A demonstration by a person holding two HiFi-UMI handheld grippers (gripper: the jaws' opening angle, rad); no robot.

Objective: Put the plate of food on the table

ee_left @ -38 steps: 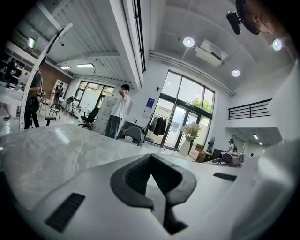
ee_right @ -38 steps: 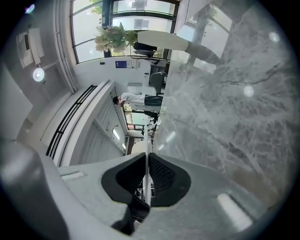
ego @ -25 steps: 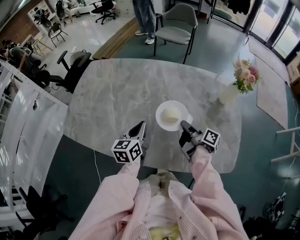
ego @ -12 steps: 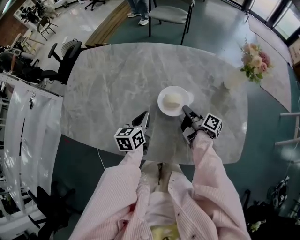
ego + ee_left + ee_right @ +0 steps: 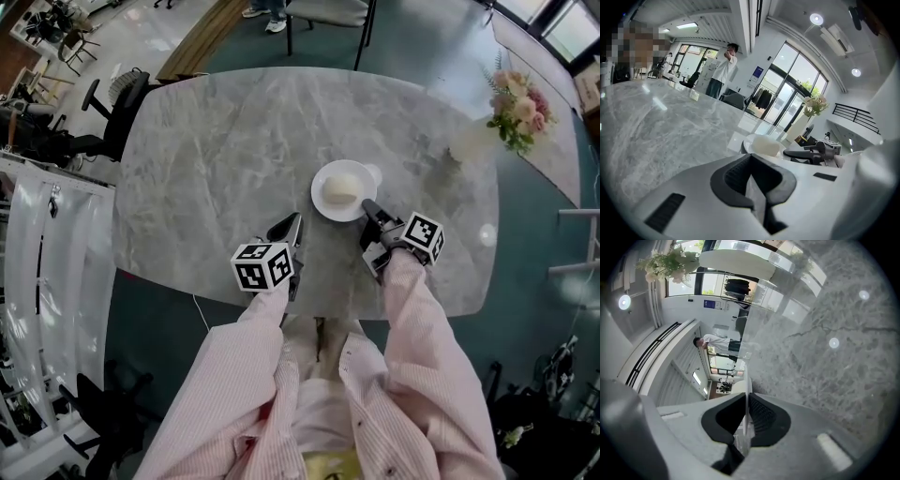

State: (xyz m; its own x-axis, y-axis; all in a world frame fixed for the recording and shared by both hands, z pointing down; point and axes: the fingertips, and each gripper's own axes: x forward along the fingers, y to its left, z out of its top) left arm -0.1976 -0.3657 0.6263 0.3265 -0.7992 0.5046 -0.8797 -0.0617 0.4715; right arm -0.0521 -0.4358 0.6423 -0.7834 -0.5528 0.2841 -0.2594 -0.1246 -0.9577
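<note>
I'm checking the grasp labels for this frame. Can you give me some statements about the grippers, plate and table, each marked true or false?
The right gripper is shut on the rim of the plate. True.
The left gripper also grips the plate. False: it is shut on nothing, apart from the plate.
The plate is bare. False: pale rounded food lies on it.
A vase of flowers stands on the table. True.

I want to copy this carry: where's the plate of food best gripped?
Take the plate by its thin rim, on the edge nearest the person, coming in level from that side. The rim is bare; the food sits centred. The right hand-held gripper is shut on it there.
</note>
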